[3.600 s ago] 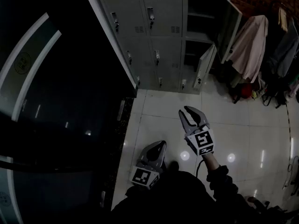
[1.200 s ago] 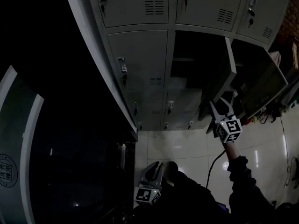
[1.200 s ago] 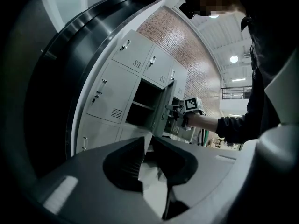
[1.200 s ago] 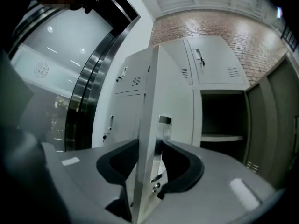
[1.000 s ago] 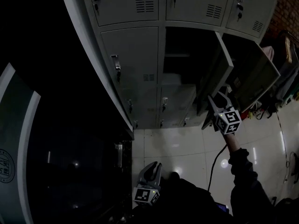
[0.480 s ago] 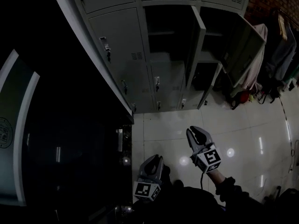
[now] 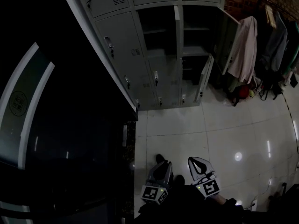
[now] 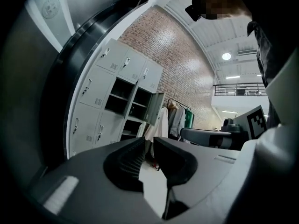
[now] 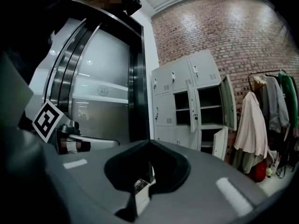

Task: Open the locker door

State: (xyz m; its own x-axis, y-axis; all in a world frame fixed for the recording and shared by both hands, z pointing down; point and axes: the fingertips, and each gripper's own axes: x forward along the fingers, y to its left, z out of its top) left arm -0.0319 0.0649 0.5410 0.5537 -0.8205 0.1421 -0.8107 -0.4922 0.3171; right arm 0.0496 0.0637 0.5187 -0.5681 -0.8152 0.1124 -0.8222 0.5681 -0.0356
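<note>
The grey locker bank (image 7: 122, 36) stands at the top of the head view. Its middle door (image 7: 177, 29) is swung out edge-on, showing dark shelves behind it. The same door (image 9: 191, 107) shows in the right gripper view, far ahead. My right gripper (image 7: 192, 160) hangs low by the person's body, far from the lockers. Its jaws are shut with nothing between them (image 9: 149, 143). My left gripper (image 7: 164, 163) hangs beside it. A narrow gap shows between its tips (image 8: 147, 143), and nothing is in it.
Two more locker doors stand open to the right, a tall one (image 7: 229, 41) and a small low one (image 7: 205, 78). Coats (image 7: 243, 45) hang on a rack by the brick wall. A dark curved structure (image 7: 56, 125) fills the left. Glossy white floor tiles (image 7: 210, 134) lie ahead.
My right gripper has come away from the locker door's edge and dropped down beside the left one, and its jaws have closed. The middle door now stands swung out. The left gripper stayed low.
</note>
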